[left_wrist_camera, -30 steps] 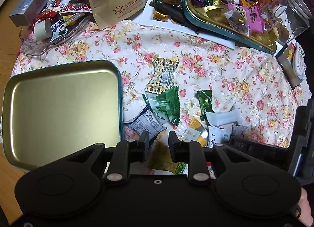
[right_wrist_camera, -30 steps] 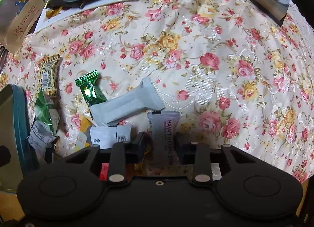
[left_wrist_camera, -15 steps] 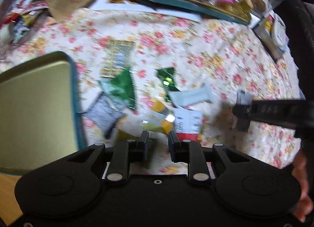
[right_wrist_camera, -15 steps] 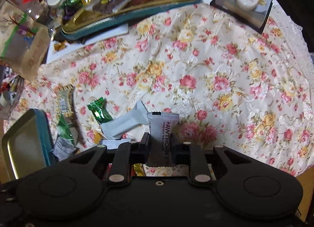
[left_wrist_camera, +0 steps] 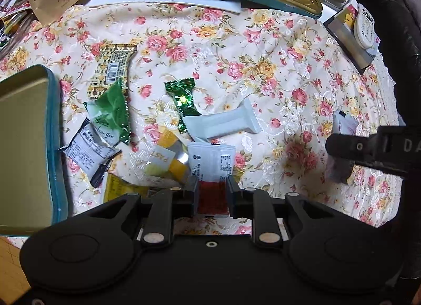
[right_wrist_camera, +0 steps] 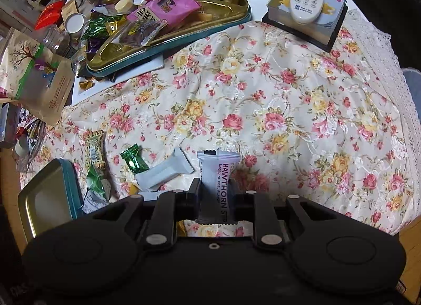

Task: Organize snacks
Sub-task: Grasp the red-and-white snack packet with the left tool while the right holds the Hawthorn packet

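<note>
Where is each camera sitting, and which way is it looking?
Left wrist: sits on the left gripper, looking down at the floral cloth and loose snacks; its fingers straddle a white-and-red packet; the right gripper shows at the right edge.
Right wrist: sits on the right gripper, looking down and across at the crowded tray; its fingers are shut on the hawthorn packet.
Both show the empty tin, green candy and white bar.

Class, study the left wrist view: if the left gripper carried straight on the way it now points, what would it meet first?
Most likely the white-and-red sachet: it lies between the left gripper fingertips, on the floral cloth. How much gap remains above it is unclear.
</note>
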